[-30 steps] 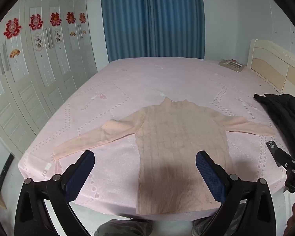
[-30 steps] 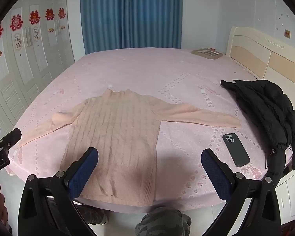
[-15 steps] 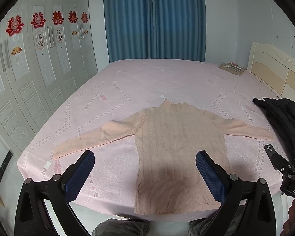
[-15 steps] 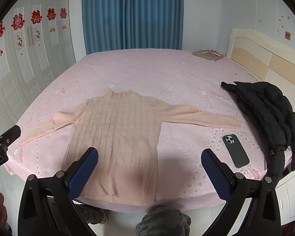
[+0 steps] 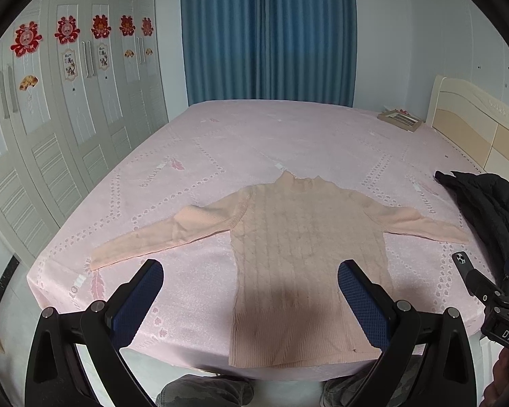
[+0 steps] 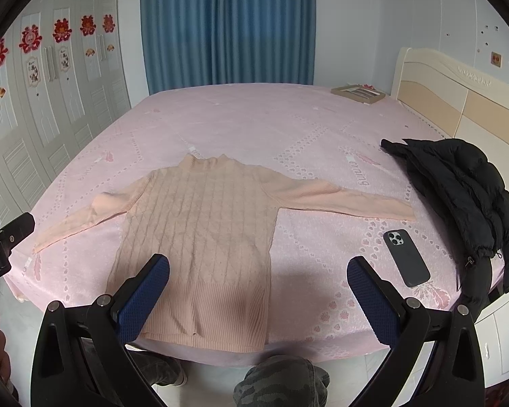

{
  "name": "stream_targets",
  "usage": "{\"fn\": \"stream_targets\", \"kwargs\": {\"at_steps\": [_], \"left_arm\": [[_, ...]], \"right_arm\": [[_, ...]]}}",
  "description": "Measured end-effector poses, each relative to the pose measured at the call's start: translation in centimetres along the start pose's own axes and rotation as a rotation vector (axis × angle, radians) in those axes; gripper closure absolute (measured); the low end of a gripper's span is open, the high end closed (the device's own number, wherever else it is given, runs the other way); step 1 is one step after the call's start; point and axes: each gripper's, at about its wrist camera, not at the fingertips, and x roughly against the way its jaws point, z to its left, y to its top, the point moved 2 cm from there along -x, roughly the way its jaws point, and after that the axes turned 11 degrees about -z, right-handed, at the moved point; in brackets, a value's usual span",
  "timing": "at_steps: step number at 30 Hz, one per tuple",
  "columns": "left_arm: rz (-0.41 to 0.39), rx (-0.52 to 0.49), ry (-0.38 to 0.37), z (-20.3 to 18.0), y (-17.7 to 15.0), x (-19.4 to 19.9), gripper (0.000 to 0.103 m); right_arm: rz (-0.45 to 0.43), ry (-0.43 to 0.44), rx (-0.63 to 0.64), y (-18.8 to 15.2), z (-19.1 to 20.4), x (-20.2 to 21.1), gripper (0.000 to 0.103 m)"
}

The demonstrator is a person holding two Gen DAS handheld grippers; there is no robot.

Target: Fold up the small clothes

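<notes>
Presently, item by item.

Left gripper: fingers spread wide, blue pads facing each other, nothing between them; held in the air off the bed's near edge, touching no cloth.

Right gripper: fingers likewise fully apart and empty, held clear of the near edge.

Sweater: pale pink cable knit with a ribbed hem and a short stand collar. Laid flat, hem at the near edge of the bed, collar toward the middle, one sleeve reaching toward the near-left corner and the other toward the right edge. No fold made yet, by the look of it.

Handling, as judged: light, soft and limp; it should drape and stretch rather than keep a shape, and the knit likely clings a little to the bedspread. Best taken by pinching doubled fabric at a cuff or a hem corner. A single layer may slip free or pull out of line.

Bed: pink patterned cover, firm flat support.

Phone: dark, lying near the right edge, just beyond the right cuff.

Black jacket: heaped along the right edge, apart from the sweater.
</notes>
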Motion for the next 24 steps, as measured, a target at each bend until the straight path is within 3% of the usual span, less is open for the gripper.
{"fn": "stream_targets", "kwargs": {"at_steps": [24], "left_arm": [[-0.017,0.004,-0.004,0.31,0.36,0.41,0.000]], "right_arm": [[-0.011,0.010,-0.003,0.35,0.03,0.54,0.001]]}}
